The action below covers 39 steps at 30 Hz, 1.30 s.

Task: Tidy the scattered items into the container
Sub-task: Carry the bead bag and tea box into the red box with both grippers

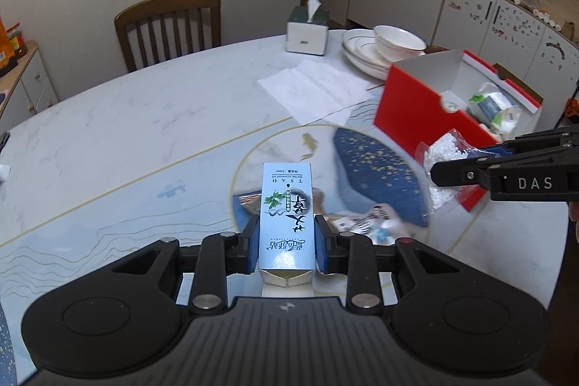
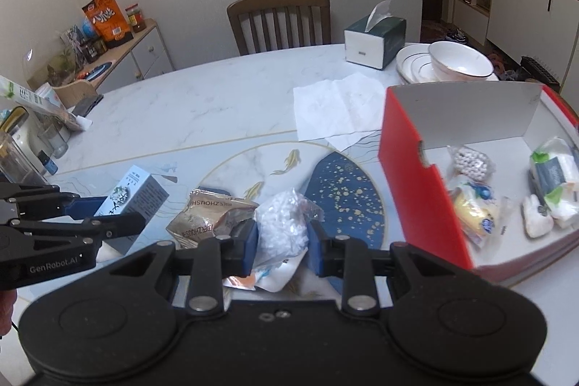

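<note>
Left tongs [image 1: 287,237] clamp the stiff, light carton [image 1: 286,216] mid-body; right tongs [image 2: 282,246] pinch the squashy pellet bag [image 2: 280,227] — slippery film, likely.

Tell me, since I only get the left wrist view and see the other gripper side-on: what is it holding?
Observer: The right gripper has its fingers shut on a clear plastic bag of white pellets.
Operator: What lies behind the near wall of the red cardboard box?
Observer: A yellow packet in clear wrap, against that wall.
Operator: Anything behind my pale blue cardboard carton?
Observer: A crumpled brown foil packet, lying on the white marbled table.
</note>
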Motion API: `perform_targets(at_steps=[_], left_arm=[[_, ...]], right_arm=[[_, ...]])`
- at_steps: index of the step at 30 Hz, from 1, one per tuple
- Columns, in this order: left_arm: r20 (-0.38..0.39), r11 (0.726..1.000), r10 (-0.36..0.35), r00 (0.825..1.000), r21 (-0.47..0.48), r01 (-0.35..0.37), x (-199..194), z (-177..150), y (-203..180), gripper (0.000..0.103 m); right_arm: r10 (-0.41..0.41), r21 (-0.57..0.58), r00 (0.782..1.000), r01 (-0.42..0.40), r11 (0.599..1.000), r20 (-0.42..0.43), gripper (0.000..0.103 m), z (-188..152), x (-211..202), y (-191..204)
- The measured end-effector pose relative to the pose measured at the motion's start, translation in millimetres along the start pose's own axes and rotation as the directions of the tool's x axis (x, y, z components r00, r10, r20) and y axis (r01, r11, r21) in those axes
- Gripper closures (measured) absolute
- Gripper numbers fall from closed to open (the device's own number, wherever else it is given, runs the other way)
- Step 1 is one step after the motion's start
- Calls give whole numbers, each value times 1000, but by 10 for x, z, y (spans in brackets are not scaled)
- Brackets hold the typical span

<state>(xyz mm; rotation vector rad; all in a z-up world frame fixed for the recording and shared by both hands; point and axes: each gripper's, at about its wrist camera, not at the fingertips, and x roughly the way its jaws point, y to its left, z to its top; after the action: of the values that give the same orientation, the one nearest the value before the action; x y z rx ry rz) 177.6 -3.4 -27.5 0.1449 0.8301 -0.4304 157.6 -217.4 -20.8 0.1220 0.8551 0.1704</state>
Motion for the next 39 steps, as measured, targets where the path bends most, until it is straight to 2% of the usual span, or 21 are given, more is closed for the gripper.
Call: perform_targets(at_steps=[18,39], left_arm=[[28,998,-55,998,36,54,-152,319,-831,74],[42,978,-128,991,169,119,338,891,-2015,74]], right_arm=[[7,21,998,-8,1000,70,75,5,-594,-638],[-68,78,991,59,995,119,75,136,-737,-1795]])
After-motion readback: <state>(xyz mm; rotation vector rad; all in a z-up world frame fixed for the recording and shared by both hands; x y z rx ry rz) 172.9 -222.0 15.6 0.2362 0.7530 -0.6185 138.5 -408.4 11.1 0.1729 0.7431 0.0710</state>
